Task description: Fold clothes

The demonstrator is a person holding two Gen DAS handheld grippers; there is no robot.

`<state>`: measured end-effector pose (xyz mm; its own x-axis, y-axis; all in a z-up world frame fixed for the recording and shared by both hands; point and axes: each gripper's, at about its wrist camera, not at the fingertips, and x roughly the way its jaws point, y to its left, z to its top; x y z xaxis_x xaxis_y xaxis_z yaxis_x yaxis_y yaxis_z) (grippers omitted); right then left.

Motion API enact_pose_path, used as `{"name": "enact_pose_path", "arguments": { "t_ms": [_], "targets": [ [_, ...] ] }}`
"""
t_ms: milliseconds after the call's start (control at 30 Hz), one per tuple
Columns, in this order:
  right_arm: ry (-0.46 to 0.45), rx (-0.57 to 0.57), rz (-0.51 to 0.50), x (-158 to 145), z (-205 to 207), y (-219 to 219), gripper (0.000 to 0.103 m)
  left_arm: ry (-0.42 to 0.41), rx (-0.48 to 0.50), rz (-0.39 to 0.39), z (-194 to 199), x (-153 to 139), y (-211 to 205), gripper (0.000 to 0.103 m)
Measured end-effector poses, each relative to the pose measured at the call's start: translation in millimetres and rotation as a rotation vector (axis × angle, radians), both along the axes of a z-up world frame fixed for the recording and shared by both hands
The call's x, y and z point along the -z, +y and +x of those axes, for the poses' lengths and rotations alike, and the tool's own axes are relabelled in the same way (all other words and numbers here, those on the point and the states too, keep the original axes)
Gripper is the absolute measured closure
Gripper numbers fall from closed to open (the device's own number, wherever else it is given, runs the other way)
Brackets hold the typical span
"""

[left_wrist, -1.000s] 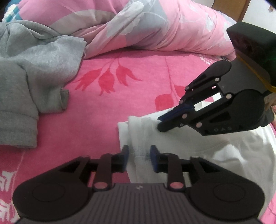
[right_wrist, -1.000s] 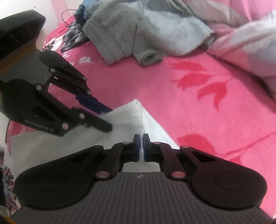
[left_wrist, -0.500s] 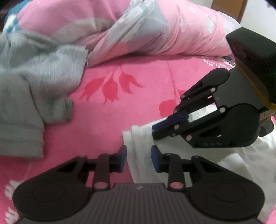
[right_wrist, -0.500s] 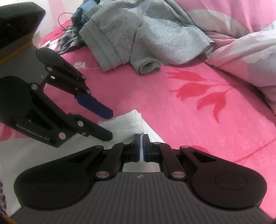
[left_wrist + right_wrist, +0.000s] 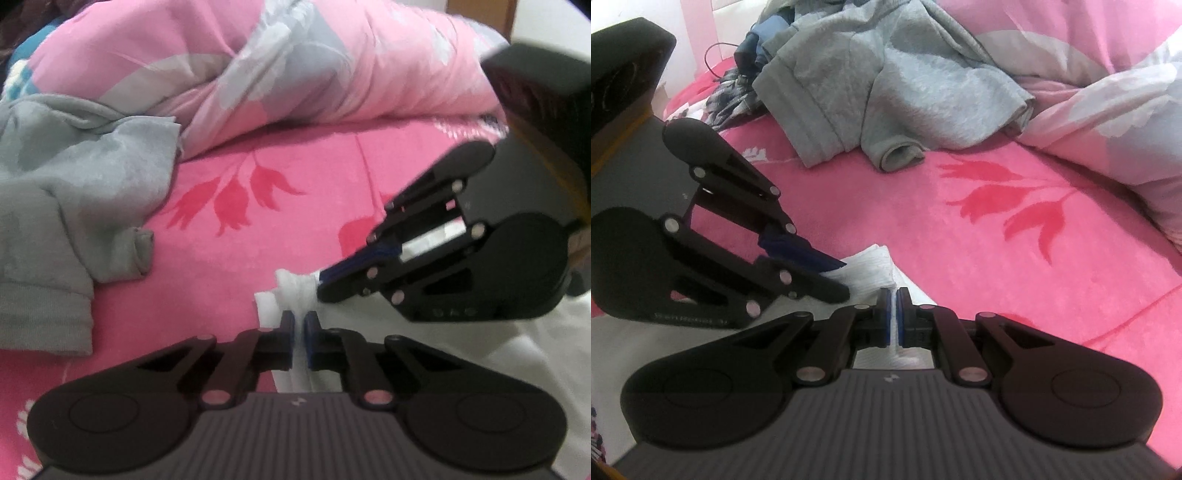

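Now the left gripper [image 5: 299, 328], spread half a second ago, is pinching the white garment [image 5: 295, 286] at its corner beside the right gripper [image 5: 894, 319], also clamping it, at six o'clock on the pink bedsheet [image 5: 295, 177], readying a two-handed fold.

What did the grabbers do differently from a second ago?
The left gripper, open around the corner of the white cotton garment a second ago, has closed and now pinches it. The cloth is bunched up between the two grippers. The right gripper stayed shut on the same white corner. The crumpled grey sweatshirt, the pink floral quilt and the pink tulip-print bedsheet look unchanged.
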<state>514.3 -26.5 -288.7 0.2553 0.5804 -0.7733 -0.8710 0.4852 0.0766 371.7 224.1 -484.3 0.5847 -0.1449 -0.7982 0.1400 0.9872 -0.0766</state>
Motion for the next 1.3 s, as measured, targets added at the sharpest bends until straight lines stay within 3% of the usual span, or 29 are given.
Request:
{"name": "enact_pose_path", "arguments": {
  "t_ms": [100,500,600,667,700,800,867,933,1100,1167,1267,1300],
  "targets": [
    [0.002,0.028,0.009,-1.6,0.3,-4.4,0.1,-0.001,-0.027,-0.024,-0.5,0.2,3.4,0.096],
    [0.094,0.348,0.086,-37.9,15.5,-63.5,0.095,0.002,-0.088,-0.07,-2.9,4.8,7.9,0.096],
    [0.108,0.434,0.105,-49.6,17.8,-81.0,0.077,-0.001,-0.093,-0.054,-3.2,5.5,4.4,0.096],
    [0.097,0.504,0.117,-63.4,15.7,-98.6,0.058,-0.002,-0.1,-0.044,-3.1,5.7,2.5,0.096],
    [0.086,0.527,0.126,-70.0,13.9,-106.3,0.055,-0.002,-0.104,-0.04,-3.0,5.7,1.6,0.096],
    [0.017,0.555,0.12,-91.5,6.3,-126.6,0.046,0.003,-0.113,-0.02,-2.2,6.2,-2.0,0.096],
    [-0.041,0.56,0.107,-103.7,-0.5,-138.5,0.029,0.005,-0.115,-0.006,-1.2,6.3,-4.4,0.095],
    [-0.067,0.523,0.09,-105.0,-5.9,-146.4,0.019,0.006,-0.114,0.009,0.0,6.4,-6.8,0.095],
    [-0.041,0.338,-0.055,-70.7,-6.0,-145.6,0.027,-0.006,-0.093,0.053,-1.3,6.8,-12.9,0.095],
    [-0.031,0.264,-0.112,-57.0,-6.0,-145.4,0.048,-0.009,-0.085,0.065,-1.0,7.2,-14.1,0.095],
    [-0.016,0.152,-0.198,-36.5,-6.1,-144.9,0.067,-0.008,-0.083,0.07,-0.8,7.2,-14.7,0.095],
    [-0.011,0.115,-0.226,-29.6,-6.1,-144.8,0.068,-0.007,-0.083,0.07,-0.6,7.3,-14.8,0.095]
  ]
}}
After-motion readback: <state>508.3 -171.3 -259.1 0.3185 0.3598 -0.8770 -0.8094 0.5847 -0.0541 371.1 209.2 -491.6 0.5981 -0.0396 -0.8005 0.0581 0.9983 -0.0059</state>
